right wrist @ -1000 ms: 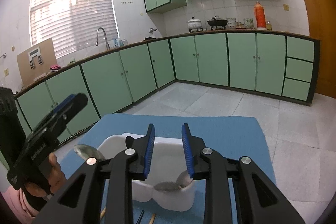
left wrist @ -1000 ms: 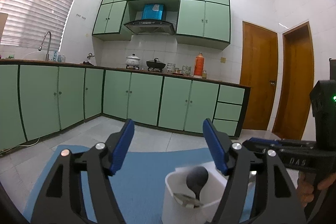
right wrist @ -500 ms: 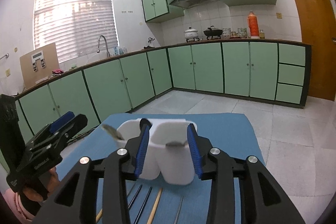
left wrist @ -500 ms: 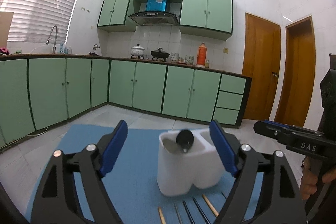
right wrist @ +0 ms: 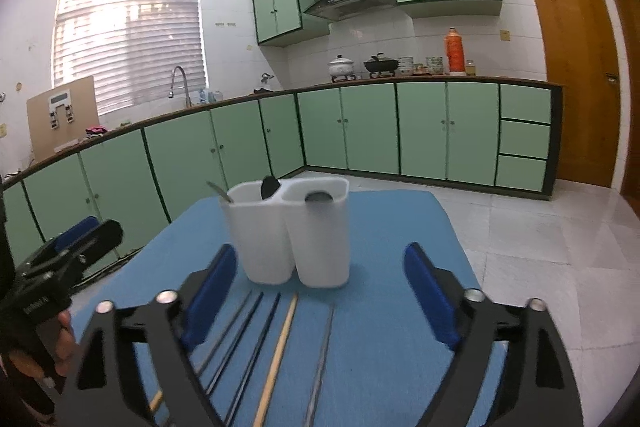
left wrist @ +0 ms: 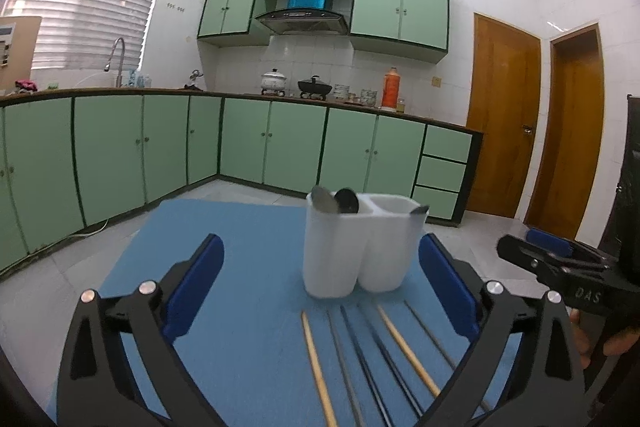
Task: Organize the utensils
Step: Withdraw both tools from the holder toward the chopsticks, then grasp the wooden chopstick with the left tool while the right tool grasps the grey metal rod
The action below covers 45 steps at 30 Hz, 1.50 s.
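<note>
Left tool [left wrist: 320,279] and right tool [right wrist: 316,291]: jaws opening wide, holding nothing. Chopsticks [left wrist: 400,343] lie on the blue surface [left wrist: 248,227], long axes pointing toward the upright white holder [left wrist: 360,243].

White holder [left wrist: 360,247] amid bare mat [left wrist: 240,227]

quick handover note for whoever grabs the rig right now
Left gripper: jaws opening, nothing between them.
Right gripper: jaws opening, holding nothing.
White two-compartment holder stands on the blue mat.
Done: three spoons in the holder, a metal spoon and a black spoon in one compartment, one in the other.
Left: chopsticks lying loose on the mat.
</note>
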Each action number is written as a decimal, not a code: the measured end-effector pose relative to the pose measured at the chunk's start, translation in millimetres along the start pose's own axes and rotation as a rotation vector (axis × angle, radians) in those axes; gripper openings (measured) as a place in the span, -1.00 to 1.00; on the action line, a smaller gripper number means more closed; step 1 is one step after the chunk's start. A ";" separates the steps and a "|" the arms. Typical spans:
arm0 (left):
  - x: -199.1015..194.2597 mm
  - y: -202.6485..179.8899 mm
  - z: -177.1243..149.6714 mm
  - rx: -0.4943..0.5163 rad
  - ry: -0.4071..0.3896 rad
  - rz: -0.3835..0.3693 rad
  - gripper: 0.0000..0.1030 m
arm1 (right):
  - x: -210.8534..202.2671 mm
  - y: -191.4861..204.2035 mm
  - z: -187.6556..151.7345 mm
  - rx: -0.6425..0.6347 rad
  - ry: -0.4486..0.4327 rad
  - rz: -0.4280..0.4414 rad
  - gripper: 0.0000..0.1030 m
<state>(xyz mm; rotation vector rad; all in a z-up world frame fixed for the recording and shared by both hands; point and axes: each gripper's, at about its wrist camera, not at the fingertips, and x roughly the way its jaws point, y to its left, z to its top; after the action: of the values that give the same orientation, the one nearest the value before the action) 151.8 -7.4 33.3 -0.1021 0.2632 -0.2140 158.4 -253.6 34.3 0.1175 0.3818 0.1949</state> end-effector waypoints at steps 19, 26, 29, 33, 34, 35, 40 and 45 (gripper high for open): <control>-57.3 15.8 -70.8 0.001 0.111 0.116 0.90 | -42.3 4.7 -89.4 0.006 0.048 -0.121 0.84; -73.2 5.4 -98.6 0.040 0.101 0.140 0.90 | -61.5 11.8 -122.2 -0.029 0.006 -0.142 0.81; -78.6 1.3 -110.8 0.056 0.106 0.145 0.89 | -65.5 15.8 -131.1 -0.047 0.003 -0.140 0.71; -84.7 -4.3 -121.8 0.068 0.097 0.146 0.89 | -64.6 18.5 -143.8 -0.051 0.015 -0.137 0.56; -86.5 -5.5 -124.6 0.068 0.096 0.142 0.89 | -64.4 18.7 -145.5 -0.049 0.018 -0.134 0.51; -86.5 -6.1 -125.1 0.068 0.097 0.140 0.89 | -64.6 19.1 -147.8 -0.044 0.021 -0.128 0.47; -85.0 -11.5 -133.9 0.093 0.115 0.153 0.67 | -66.7 20.5 -153.4 -0.047 0.027 -0.118 0.40; -81.5 -12.4 -140.6 0.098 0.141 0.152 0.47 | -67.8 21.3 -154.5 -0.048 0.026 -0.115 0.37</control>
<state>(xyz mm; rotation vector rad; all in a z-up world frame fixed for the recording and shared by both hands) 34.8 -11.5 -80.0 0.0303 0.3987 -0.0829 34.4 -235.3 -80.6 0.0454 0.4078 0.0925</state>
